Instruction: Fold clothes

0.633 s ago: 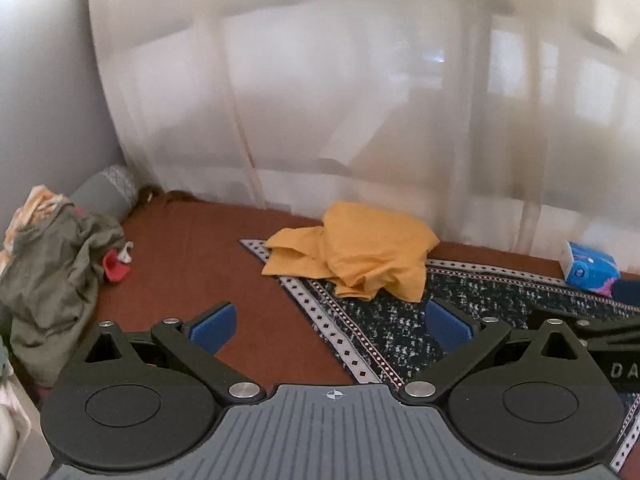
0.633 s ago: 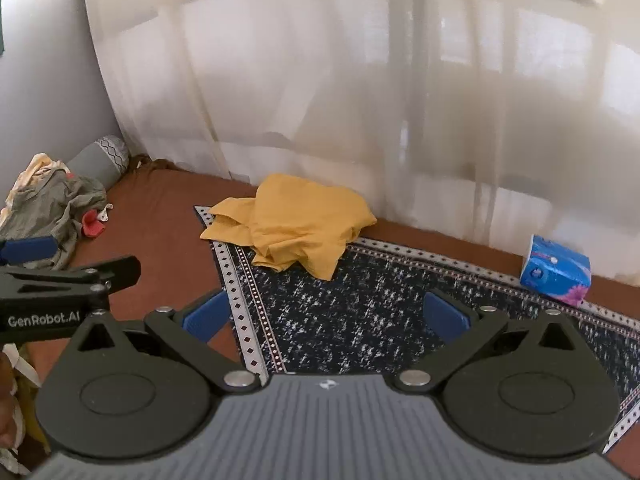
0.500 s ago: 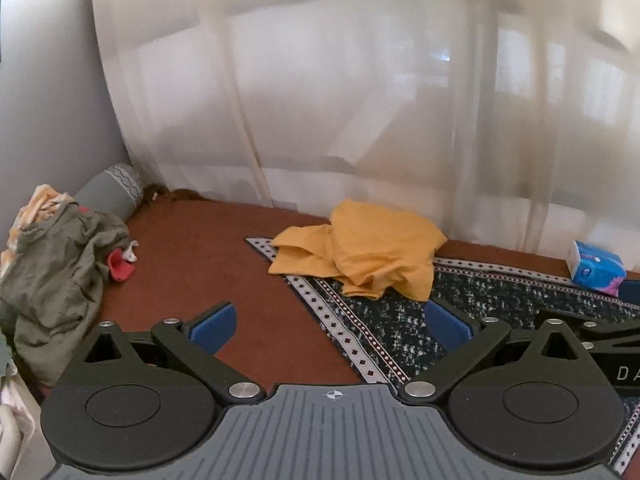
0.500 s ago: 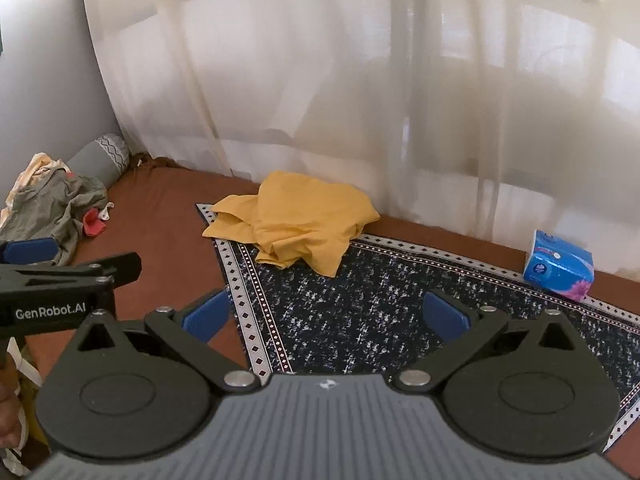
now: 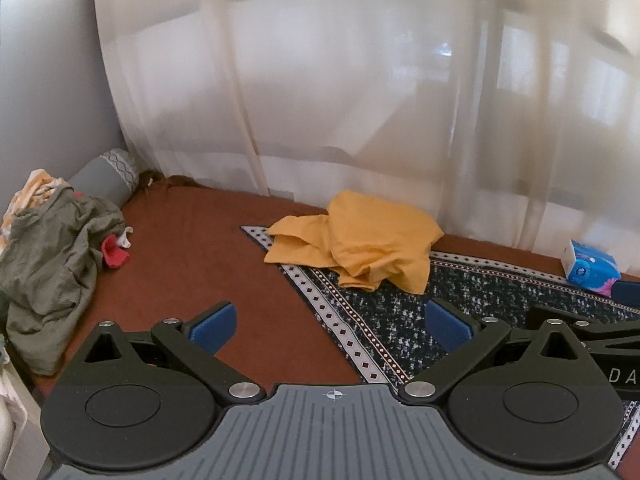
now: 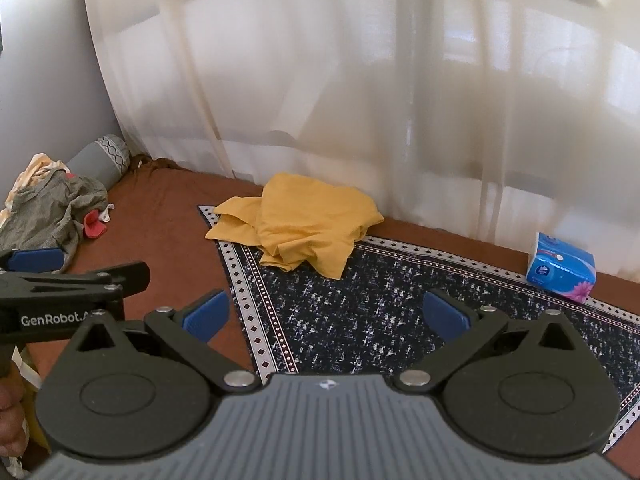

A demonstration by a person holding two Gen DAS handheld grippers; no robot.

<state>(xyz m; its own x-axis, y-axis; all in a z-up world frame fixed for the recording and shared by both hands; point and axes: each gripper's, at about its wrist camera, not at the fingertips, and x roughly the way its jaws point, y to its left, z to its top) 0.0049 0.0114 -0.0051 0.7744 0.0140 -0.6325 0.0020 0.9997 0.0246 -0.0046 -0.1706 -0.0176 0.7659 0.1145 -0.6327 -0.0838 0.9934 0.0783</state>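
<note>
Both claws have eased a little closer to the crumpled yellow garment, which sits slightly nearer in view than half a second ago, at about twelve o'clock on the near corner of the patterned rug. The left claw and right claw are spread wide, holding nothing. Folding has not begun; likely this is the approach.

Yellow garment, crumpled, on rug corner

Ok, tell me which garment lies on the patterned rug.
The yellow garment: it lies crumpled on the rug's far corner by the curtain. The olive-green garment sits in the pile on the brown surface, off the rug.
</note>
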